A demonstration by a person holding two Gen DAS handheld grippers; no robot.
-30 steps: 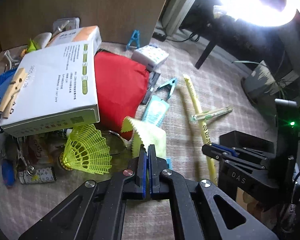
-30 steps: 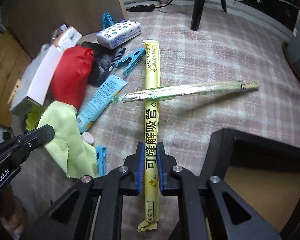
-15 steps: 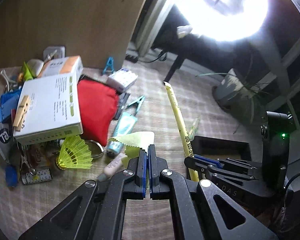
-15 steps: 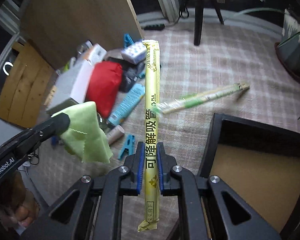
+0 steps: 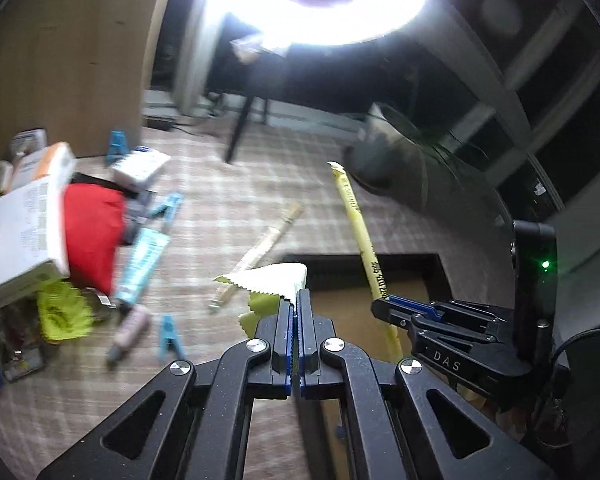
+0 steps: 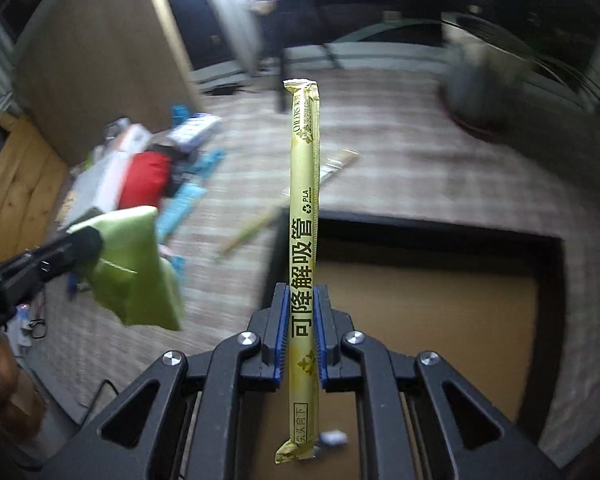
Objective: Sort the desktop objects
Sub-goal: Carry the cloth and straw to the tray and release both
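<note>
Cloth (image 5: 278,280), green and thin, hangs pinched tight in the left gripper (image 5: 295,304), up in the air by the black box (image 6: 548,252). The right gripper (image 6: 302,300) squeezes a long yellow straw packet (image 6: 305,184) that points up over the box. Other things lie piled on the checked mat (image 5: 236,200), like a red pouch (image 5: 92,240).
</note>
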